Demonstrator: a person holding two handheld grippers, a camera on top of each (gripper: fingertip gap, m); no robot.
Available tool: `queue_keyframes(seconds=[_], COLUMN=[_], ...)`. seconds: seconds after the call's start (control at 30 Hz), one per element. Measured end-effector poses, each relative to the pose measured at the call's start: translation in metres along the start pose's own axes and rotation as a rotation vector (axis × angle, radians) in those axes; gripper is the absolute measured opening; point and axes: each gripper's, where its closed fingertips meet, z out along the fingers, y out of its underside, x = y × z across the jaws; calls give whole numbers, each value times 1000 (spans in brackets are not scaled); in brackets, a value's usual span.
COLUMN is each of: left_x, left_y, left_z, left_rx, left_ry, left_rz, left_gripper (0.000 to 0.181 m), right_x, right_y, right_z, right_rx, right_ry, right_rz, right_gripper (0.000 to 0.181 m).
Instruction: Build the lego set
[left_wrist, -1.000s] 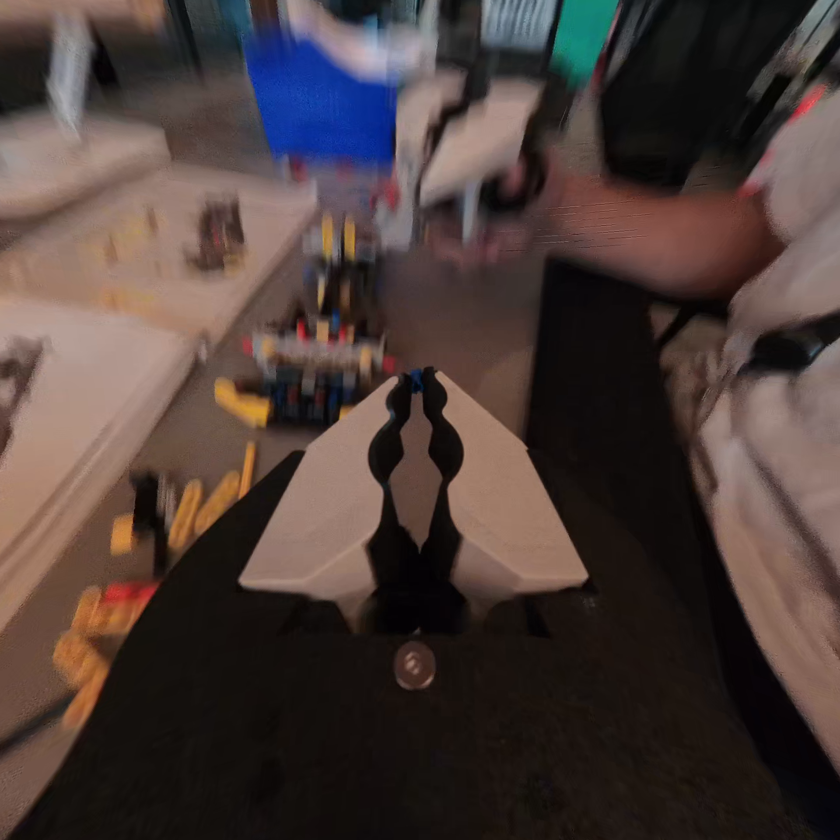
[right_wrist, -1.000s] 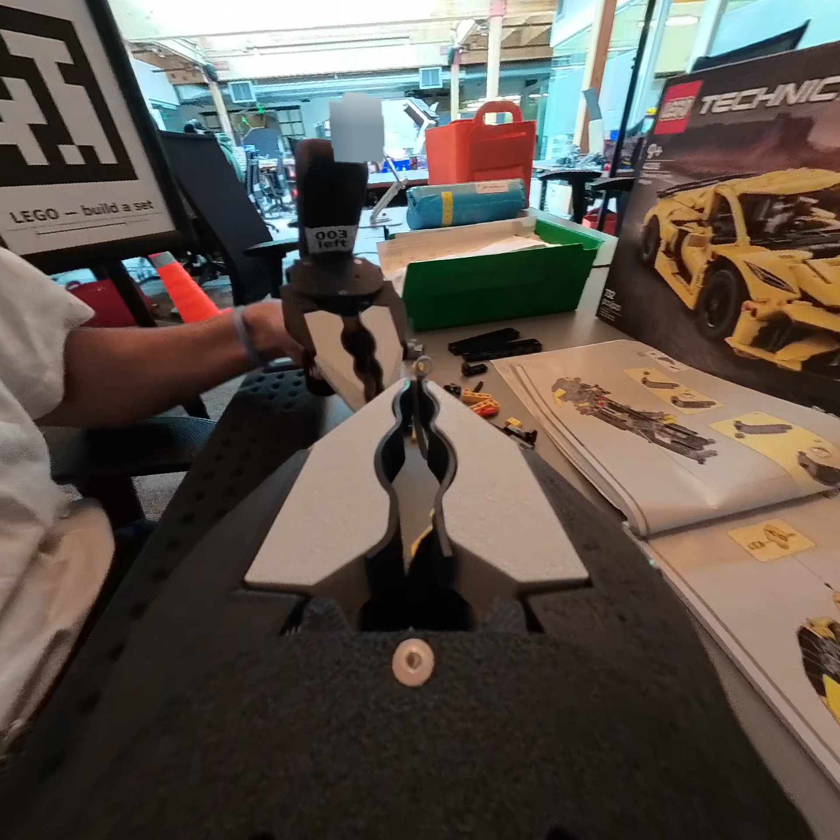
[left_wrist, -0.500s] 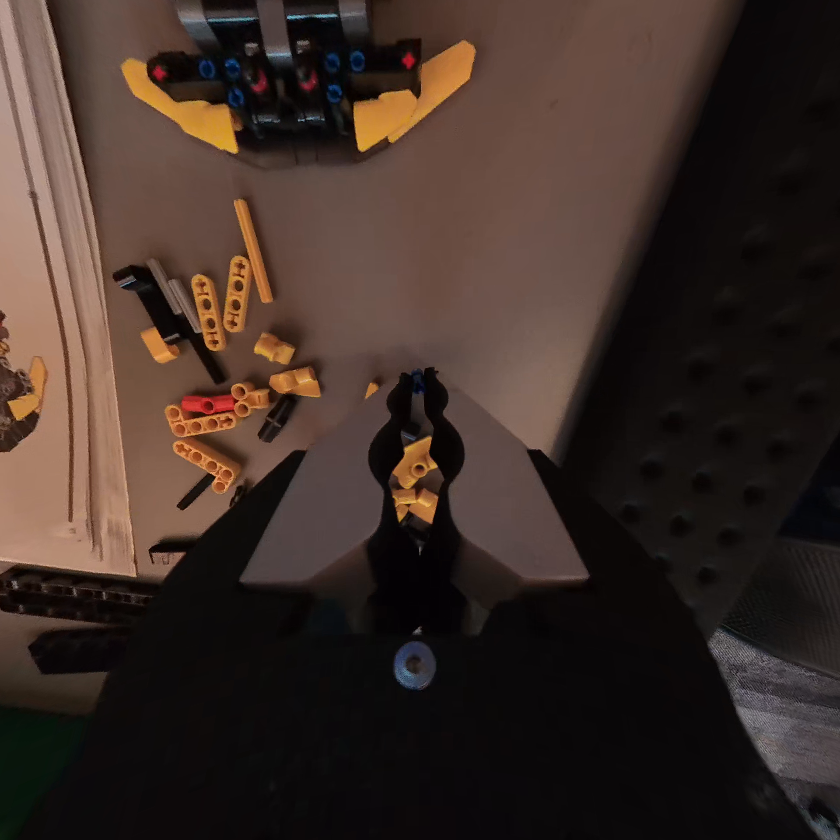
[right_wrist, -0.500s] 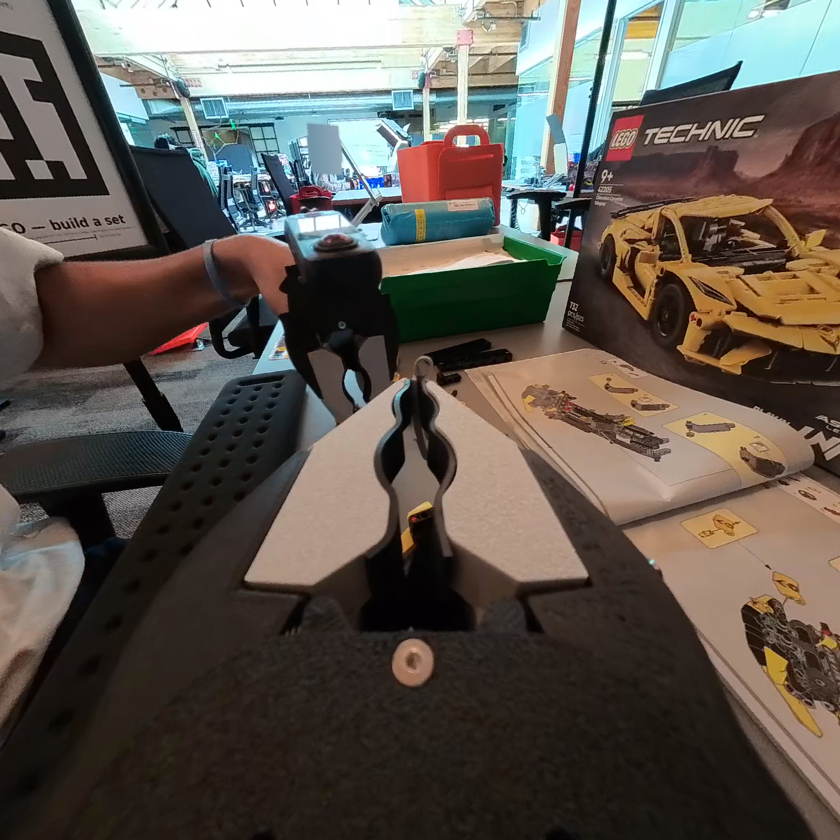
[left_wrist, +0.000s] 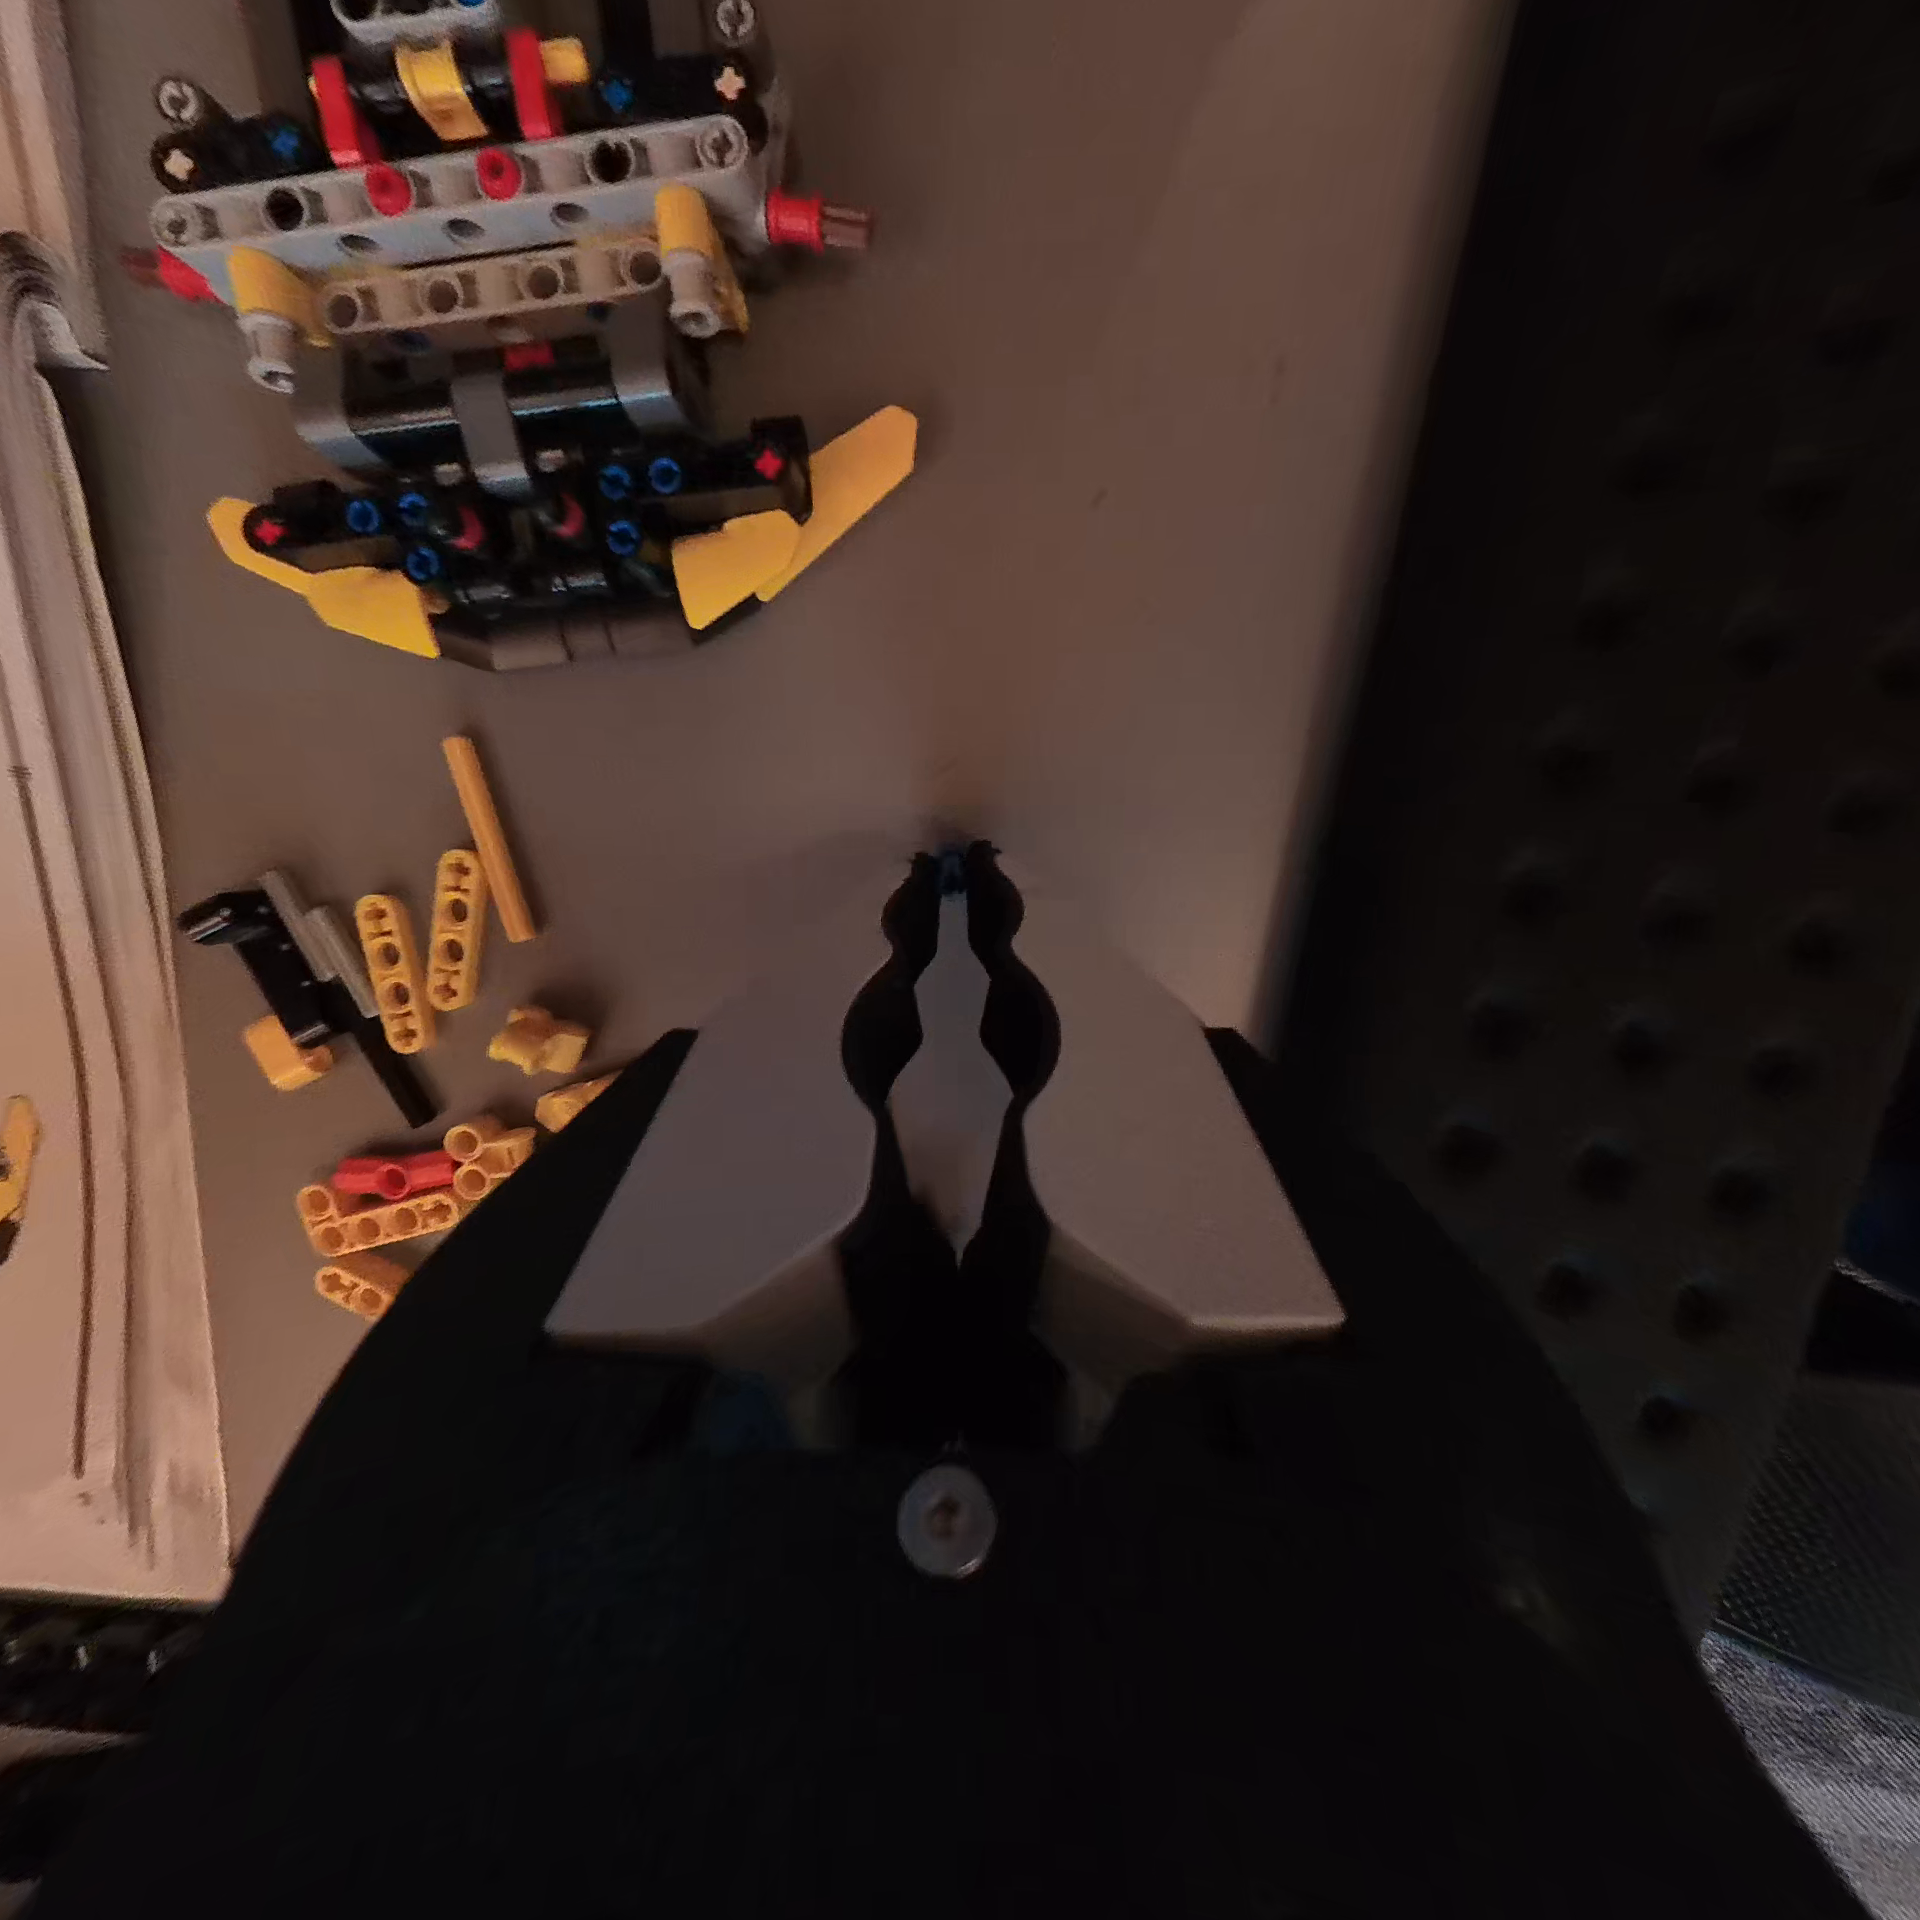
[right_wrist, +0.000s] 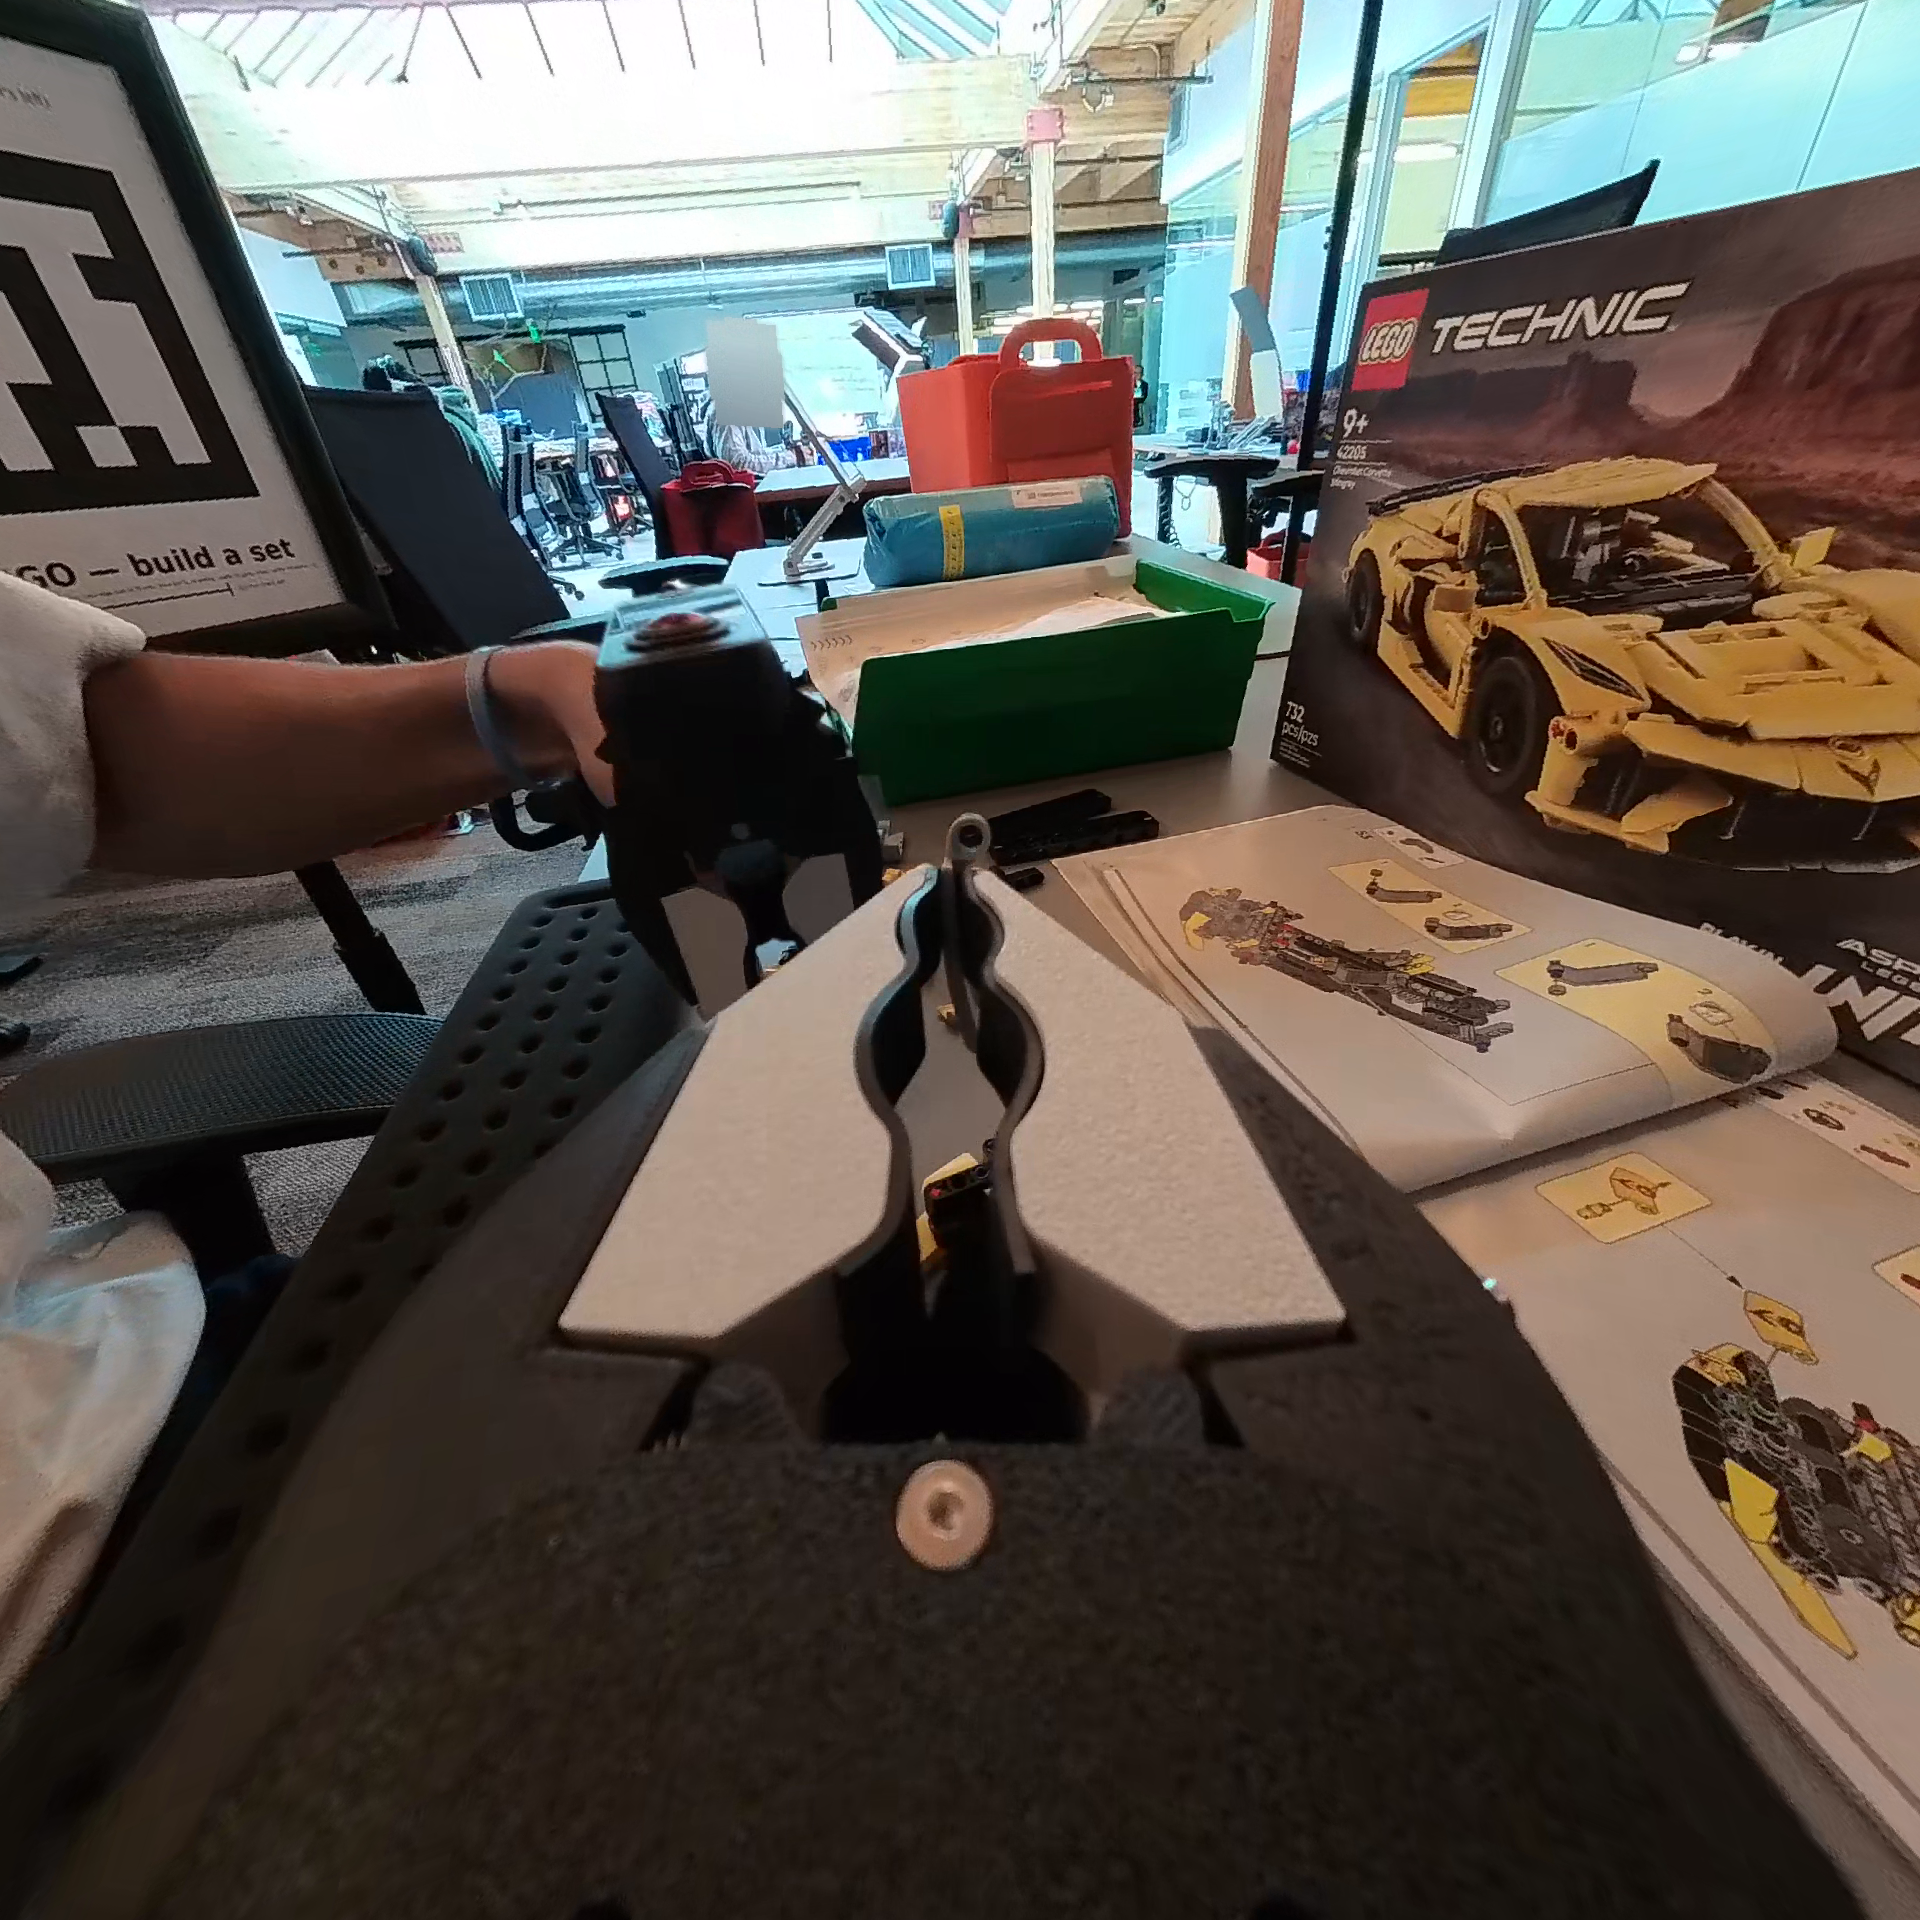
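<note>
In the left wrist view, the partly built chassis, grey, black and yellow with red and blue pins, lies on the table at the upper left. Loose yellow, red and black pieces lie to the left of my left gripper. It points down over bare table and is shut on a small blue pin. My right gripper is held level above the table and is shut on a thin grey link whose ring end sticks out past the tips. The left gripper also shows in the right wrist view, in a hand.
An open instruction booklet lies to the right, and its edge shows in the left wrist view. The set's box stands behind it. A green bin sits farther back. A black perforated chair borders the table edge. The tips of one gripper are about 20 cm away from the tips of the other.
My left gripper swung from pointing forward to pointing down at the table, then shifted away from the loose pieces toward the chassis. My right gripper stayed nearly still, holding the grey link.
</note>
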Motion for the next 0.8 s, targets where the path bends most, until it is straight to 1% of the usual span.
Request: queue_keyframes(seconds=[0.07,0.13,0.33,0.43,0.53,0.67,0.8], left_x=[1,0,3,4,3,-1,-9], left_y=[3,5,12,17,19,21,22], left_z=[-1,-3,-13,-19,-19,-15,-12], left_rx=[-17,-20,-35,-76,-142,-237,-300], left_ry=[1,-7,-21,-33,-60,-92,-66], left_rz=[-4,-8,-12,-2,65,202,229], left_gripper=[5,11,11,10,10,12,17], right_x=[0,0,0,0,0,1,2], right_y=[0,0,2,2,2,4,4], right_z=[0,0,1,1,1,1,0], right_rx=[-2,-1,-9,-12,-13,-19,-19], right_ry=[0,-1,-6,-6,-7,-4,-2], right_rz=[0,0,3,4,6,7,7], right_gripper=[0,0,1,1,1,1,0])
